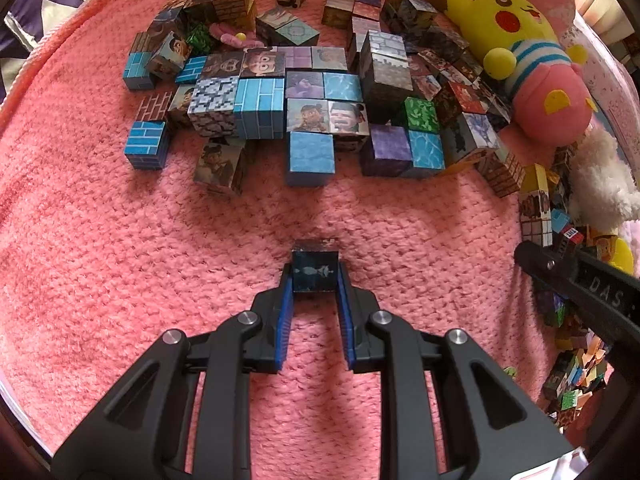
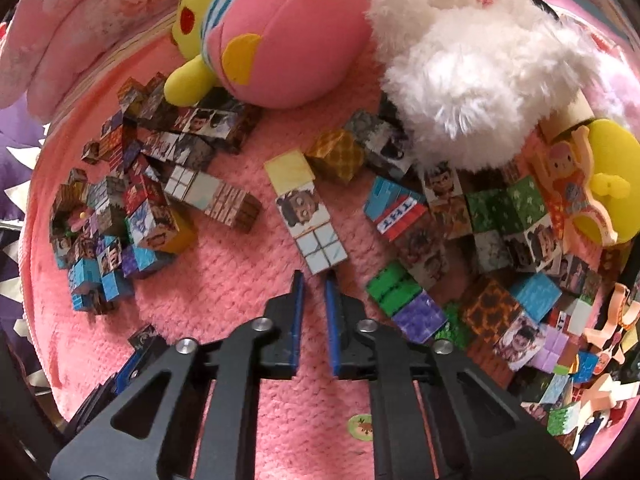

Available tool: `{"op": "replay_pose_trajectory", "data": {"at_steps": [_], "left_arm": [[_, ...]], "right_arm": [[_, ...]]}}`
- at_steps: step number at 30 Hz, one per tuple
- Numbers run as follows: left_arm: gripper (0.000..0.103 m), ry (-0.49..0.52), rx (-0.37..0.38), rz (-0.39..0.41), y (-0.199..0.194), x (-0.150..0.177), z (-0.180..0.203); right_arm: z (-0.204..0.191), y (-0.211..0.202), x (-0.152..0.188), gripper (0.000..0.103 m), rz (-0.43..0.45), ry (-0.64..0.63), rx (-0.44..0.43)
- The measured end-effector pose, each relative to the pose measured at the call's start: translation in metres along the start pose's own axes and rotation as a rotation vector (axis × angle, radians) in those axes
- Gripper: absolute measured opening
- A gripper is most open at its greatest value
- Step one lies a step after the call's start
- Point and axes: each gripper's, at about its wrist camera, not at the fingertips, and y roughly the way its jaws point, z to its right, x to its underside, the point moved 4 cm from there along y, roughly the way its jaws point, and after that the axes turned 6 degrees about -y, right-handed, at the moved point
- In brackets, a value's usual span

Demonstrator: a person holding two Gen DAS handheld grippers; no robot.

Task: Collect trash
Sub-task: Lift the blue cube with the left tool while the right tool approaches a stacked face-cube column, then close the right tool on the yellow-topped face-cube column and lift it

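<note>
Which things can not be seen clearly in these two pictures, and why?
- Left wrist view: the sides of the dark cube are covered by the left gripper fingers.
- Left wrist view: the right gripper is cut off by the edge; its fingertips are unseen.
- Right wrist view: cubes under the white plush are hidden.
- Right wrist view: the small round sticker is too small to read.

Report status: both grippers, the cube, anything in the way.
Left gripper shut on dark cube, above the blanket. Right gripper empty, fingers narrowly apart, just short of the block strip. Nothing in the way.
</note>
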Motion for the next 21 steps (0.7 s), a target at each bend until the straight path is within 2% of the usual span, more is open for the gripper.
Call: {"op": "replay_pose_trajectory", "data": {"at_steps": [2, 6, 8, 10, 11, 13, 15, 17, 21], "left_arm": [[0.02, 0.003, -0.002, 0.0, 0.0, 0.0, 0.001], [0.02, 0.006, -0.004, -0.006, -0.001, 0.0, 0.0], [0.02, 0.006, -0.009, -0.005, -0.002, 0.0, 0.0], [0.02, -0.003, -0.011, -0.004, -0.001, 0.0, 0.001], [0.02, -0.008, -0.01, -0.004, -0.001, 0.0, 0.0], [0.02, -0.012, -0.004, -0.005, 0.0, 0.0, 0.0], [0.02, -0.013, -0.002, -0.007, 0.0, 0.0, -0.001], [0.02, -0.018, -0.001, -0.008, 0.001, 0.0, -0.001], [0.02, -0.034, 0.001, -0.013, 0.002, -0.001, -0.003]], "right_arm": [[-0.005, 0.0, 0.006, 0.0, -0.002, -0.011, -0.011], [-0.006, -0.003, 0.01, 0.0, 0.014, 0.026, -0.032], [-0.002, -0.004, 0.008, 0.006, 0.011, 0.072, -0.059], [-0.005, 0.001, 0.007, 0.007, -0.013, 0.072, -0.104], [-0.007, 0.002, 0.006, 0.011, -0.019, 0.06, -0.096], [-0.008, 0.005, 0.003, 0.026, -0.005, 0.047, -0.087], [-0.015, 0.003, -0.002, 0.055, 0.031, 0.031, -0.097], [-0.022, -0.001, -0.009, 0.059, 0.061, 0.004, -0.078], [-0.018, 0.003, -0.02, 0.058, 0.059, 0.017, -0.038]]}}
